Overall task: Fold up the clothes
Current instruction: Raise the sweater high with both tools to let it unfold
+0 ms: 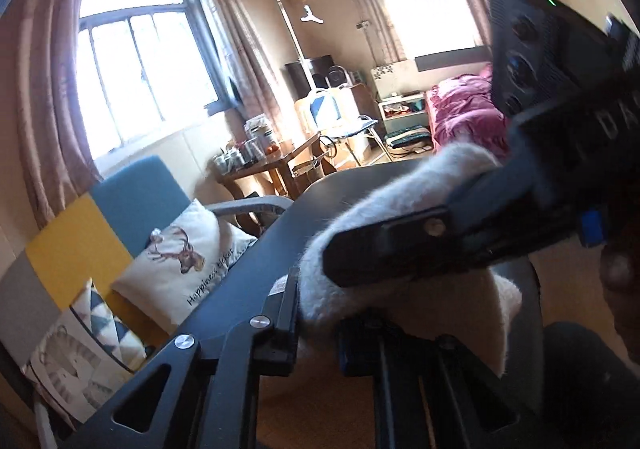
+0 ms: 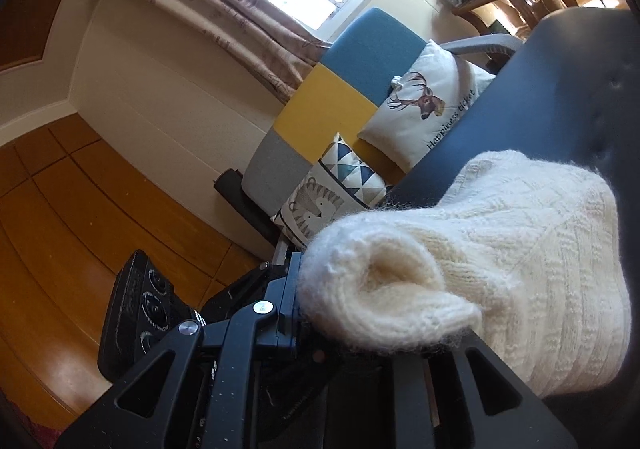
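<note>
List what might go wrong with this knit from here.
1. The cream knit garment is bunched into a thick roll near the dark table's edge; if let go, it may unroll or slide off.
2. The right gripper and left gripper crowd the same fold and could clash.
3. Fuzzy fibres might snag on the fingers.

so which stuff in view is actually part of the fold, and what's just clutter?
In the job: white knit garment, left gripper, right gripper, dark table.

Lying about: deer cushion, triangle-print cushion, sofa, pink bedding.
</note>
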`<state>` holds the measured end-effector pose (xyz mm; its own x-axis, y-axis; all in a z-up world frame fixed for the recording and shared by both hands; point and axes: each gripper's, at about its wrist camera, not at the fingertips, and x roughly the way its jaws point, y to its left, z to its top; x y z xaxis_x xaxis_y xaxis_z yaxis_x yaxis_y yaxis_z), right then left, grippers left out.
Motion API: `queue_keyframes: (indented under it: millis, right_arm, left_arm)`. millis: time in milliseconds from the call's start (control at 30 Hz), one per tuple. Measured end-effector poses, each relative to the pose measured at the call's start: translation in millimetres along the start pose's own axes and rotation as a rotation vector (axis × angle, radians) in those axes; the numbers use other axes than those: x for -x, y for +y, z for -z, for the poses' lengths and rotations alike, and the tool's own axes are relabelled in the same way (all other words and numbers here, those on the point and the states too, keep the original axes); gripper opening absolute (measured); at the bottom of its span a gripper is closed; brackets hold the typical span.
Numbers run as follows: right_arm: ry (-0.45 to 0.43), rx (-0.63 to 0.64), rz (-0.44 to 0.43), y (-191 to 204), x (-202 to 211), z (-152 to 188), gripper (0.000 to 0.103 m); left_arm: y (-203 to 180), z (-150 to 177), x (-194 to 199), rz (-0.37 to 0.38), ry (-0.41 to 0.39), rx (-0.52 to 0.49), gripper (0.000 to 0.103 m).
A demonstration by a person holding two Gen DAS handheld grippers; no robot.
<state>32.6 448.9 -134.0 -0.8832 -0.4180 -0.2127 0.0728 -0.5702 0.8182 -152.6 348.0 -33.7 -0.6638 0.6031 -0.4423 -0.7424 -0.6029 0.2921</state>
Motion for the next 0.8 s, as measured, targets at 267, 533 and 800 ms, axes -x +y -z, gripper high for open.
queue_keyframes:
  millis: [267,533,800]
  right_arm:
    - [-0.081,0.097,0.019,7.7,32.1,25.5,0.051]
    - [0.040,0.150,0.260,-11.4,16.2,67.9,0.052]
    - [0.048,0.106,0.371,-25.5,-0.6,81.6,0.055]
  left_arm:
    - [30.6,-1.8,10.4,-0.032,-0.047,0.171,0.011]
    - [65.6,-30.8,16.7,-0.047,-0.095,0.300,0.011]
    - [84.5,-38.5,53.4,-0.055,-0.155,0.399,0.010]
